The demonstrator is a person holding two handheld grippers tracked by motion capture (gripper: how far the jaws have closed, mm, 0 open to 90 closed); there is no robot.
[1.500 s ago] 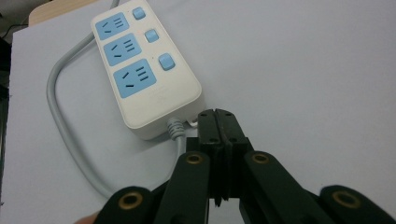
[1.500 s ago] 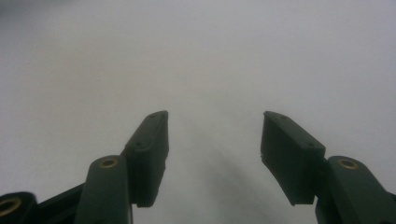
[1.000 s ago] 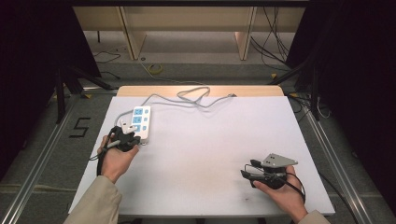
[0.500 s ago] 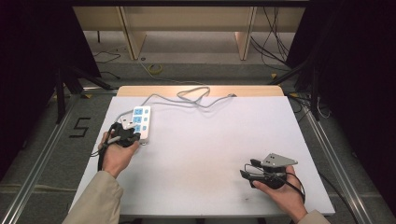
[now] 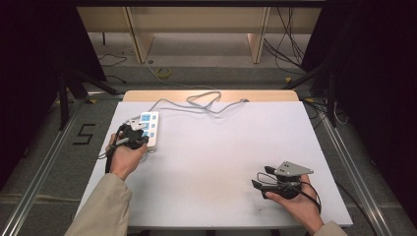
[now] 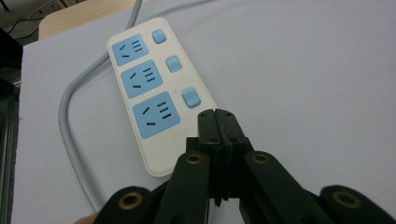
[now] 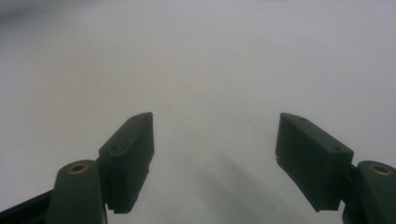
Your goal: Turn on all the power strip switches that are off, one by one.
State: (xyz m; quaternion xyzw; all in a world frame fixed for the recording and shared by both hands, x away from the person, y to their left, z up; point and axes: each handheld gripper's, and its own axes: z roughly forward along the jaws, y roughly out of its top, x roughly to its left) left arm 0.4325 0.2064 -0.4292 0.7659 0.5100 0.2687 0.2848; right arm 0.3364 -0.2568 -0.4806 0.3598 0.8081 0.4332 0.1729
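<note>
- the left gripper [image 6: 215, 114] is edging up over the power strip [image 5: 150, 129], its jaws pressed together and empty, tips just beside the nearest blue switch [image 6: 190, 97].
- the right gripper [image 7: 215, 140] has just been opening; its jaws are standing wide over the bare white table [image 5: 221, 147], nothing between them.

white table top [image 5: 216, 162] mostly bare: wide free room across middle and right, between both hands.
power strip [image 5: 150, 129] lies flat at left rear, only low obstacle on surface; its grey cable [image 5: 196, 102] loops along far edge, blocking low passes there.
left gripper [image 6: 215, 122], jaws together, hangs over near end of strip, just beside nearest switch.
right gripper [image 5: 262, 178] at near right, jaws just opened wide, nothing between them, bare table ahead.
</note>
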